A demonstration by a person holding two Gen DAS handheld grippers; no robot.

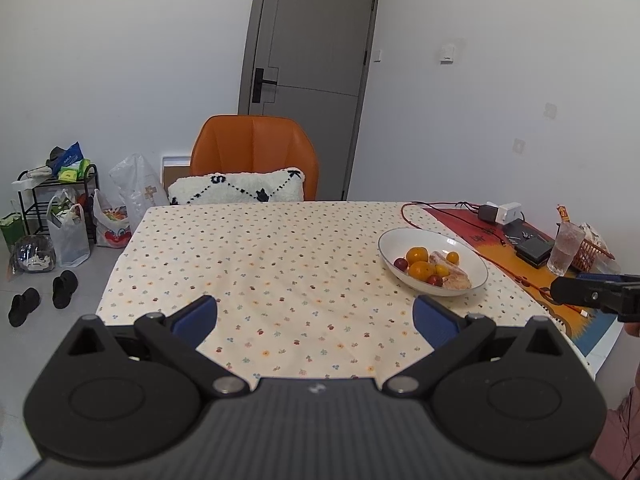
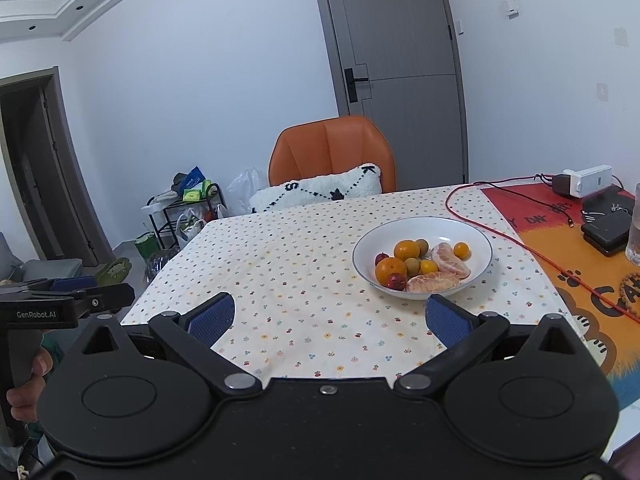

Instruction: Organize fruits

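A white bowl (image 2: 472,236) stands on the dotted tablecloth (image 2: 300,264) and holds oranges (image 2: 406,250), small red fruits (image 2: 396,281), small yellow fruits (image 2: 461,250) and peeled citrus pieces (image 2: 432,283). The bowl also shows in the left wrist view (image 1: 400,240), to the right. My right gripper (image 2: 330,318) is open and empty, just in front of the bowl. My left gripper (image 1: 316,318) is open and empty over the bare cloth, left of the bowl. Each gripper shows in the other's view: the right one at the right edge (image 1: 596,294), the left one at the left edge (image 2: 60,300).
An orange chair (image 2: 332,148) with a white cushion (image 2: 320,192) stands at the far side. On the right lie a coloured mat (image 2: 580,248), a red cable (image 2: 520,240), chargers (image 2: 584,182), black boxes (image 2: 606,232) and a glass (image 1: 564,248). Bags and a rack (image 1: 60,200) sit on the floor.
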